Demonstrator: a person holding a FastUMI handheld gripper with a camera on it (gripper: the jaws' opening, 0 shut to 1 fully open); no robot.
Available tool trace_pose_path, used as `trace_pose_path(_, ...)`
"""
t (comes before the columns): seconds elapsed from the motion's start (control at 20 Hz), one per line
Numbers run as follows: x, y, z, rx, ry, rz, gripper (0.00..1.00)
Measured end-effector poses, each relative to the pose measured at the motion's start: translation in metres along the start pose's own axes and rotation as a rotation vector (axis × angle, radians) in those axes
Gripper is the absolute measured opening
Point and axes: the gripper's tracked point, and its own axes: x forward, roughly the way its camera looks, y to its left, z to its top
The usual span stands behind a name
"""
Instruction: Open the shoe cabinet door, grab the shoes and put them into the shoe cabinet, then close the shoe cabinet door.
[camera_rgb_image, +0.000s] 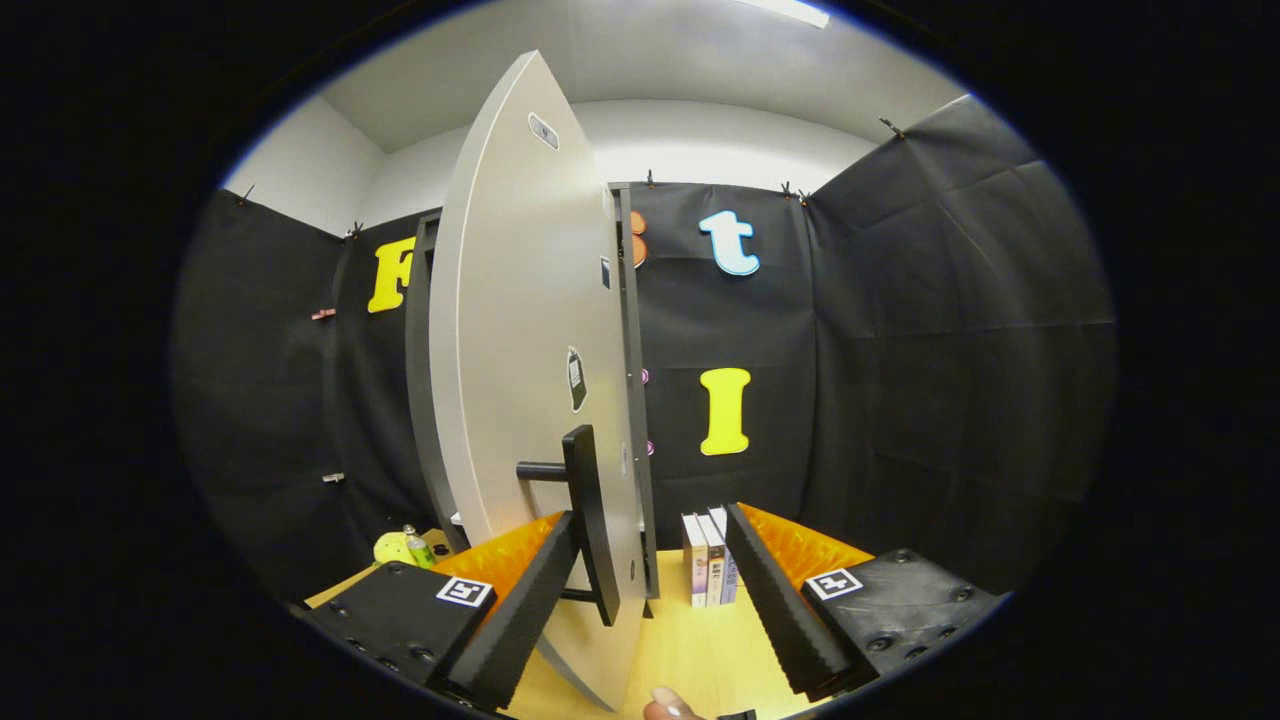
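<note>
The shoe cabinet's grey door (520, 330) stands swung out, with its free edge turned towards me. Its black bar handle (588, 510) sticks out from the door face on two short posts. My gripper (650, 590) is open. The handle and the door's lower edge lie between the fingers, with the handle close against the left fingertip (560, 545). The right finger (780, 600) is apart from the door. The cabinet's dark frame (628, 330) shows just behind the door's edge. What is inside the cabinet is hidden by the door.
Three upright books (709, 570) stand on the wooden tabletop (690, 650) just beyond the fingers. A yellow-green object with a small bottle (403, 547) lies left of the door. Black cloth walls close in all round. A person's fingertip (665, 705) shows below the gripper.
</note>
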Motion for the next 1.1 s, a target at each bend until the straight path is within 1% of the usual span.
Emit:
trace_pose_path(0.25,0.009,0.049,-0.007,0.007,0.003,0.0,0.98)
trace_pose_path(0.55,0.03,0.096,-0.014,0.016,0.001,-0.03,0.98)
trace_pose_path(0.9,0.06,0.147,-0.026,0.021,0.005,-0.017,0.98)
trace_pose_path(1.1,0.078,0.171,-0.027,-0.036,0.007,-0.017,1.0)
